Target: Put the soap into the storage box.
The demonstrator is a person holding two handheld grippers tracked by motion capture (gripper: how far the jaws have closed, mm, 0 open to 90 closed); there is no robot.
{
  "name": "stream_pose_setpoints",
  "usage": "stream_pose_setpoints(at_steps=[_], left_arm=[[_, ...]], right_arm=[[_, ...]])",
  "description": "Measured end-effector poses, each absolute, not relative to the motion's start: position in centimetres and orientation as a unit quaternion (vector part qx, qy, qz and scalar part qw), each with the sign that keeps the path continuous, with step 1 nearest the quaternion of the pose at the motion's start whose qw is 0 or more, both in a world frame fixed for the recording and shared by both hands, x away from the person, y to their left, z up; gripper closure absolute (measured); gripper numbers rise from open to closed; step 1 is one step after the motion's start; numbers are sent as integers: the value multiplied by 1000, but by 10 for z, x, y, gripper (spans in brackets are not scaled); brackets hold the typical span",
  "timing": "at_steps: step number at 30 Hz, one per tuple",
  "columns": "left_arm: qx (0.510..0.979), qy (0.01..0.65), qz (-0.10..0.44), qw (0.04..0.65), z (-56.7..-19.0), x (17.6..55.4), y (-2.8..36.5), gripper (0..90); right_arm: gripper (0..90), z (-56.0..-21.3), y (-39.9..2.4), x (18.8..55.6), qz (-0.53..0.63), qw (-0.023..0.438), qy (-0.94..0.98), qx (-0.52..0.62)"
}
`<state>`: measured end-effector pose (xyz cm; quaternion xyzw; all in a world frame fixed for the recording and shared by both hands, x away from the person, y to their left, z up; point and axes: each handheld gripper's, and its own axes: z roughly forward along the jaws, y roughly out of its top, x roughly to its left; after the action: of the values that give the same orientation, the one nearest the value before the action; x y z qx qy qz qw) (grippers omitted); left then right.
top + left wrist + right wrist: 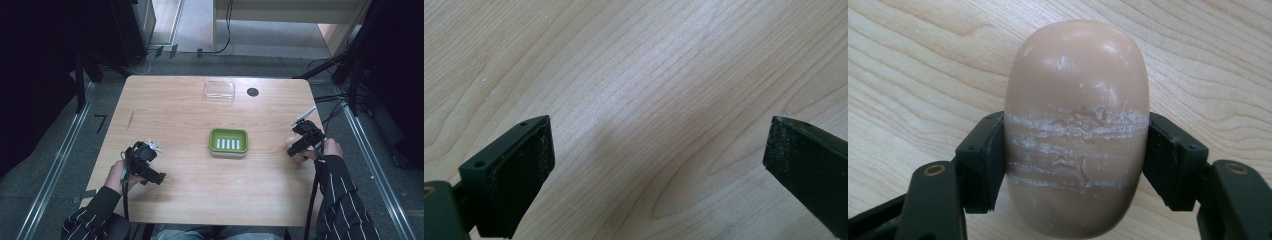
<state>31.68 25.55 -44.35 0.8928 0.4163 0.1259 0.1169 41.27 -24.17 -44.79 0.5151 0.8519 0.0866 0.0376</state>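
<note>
Left gripper (150, 172): sitting at lower left of the high view, held in the person's left hand (117, 175); jaws standing wide apart in its own view (659, 165), gripping nothing, only bare wood grain lying between them.
Worktop (175, 120): pale wood, filling the centre of the high view.
Clear lid (219, 92): lying at upper centre, near the far edge of the worktop.
Dark round spot (253, 92): sitting just right of the clear lid.
Green soap dish (228, 142): resting at centre, white ribs showing inside, well apart from both grippers.
Soap bar (1077, 125): pinkish-beige oval, white scrape marks running across its middle; being clamped across its width, close above the wood.
Right gripper (295, 149): sitting at right of the high view, near the worktop's right edge, right of the dish; in its own view (1075, 160) the pads are pressing both flanks of the soap bar.
</note>
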Motion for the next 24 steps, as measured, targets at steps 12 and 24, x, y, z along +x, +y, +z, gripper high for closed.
stream_pose_setpoints(at_steps=[12,24], left_arm=[[893,417,125,117,-444,317,255,5],[893,417,125,117,-444,317,256,5]], right_arm=[[333,-441,-227,411,91,38,863,495],[333,-435,-209,409,98,40,881,461]])
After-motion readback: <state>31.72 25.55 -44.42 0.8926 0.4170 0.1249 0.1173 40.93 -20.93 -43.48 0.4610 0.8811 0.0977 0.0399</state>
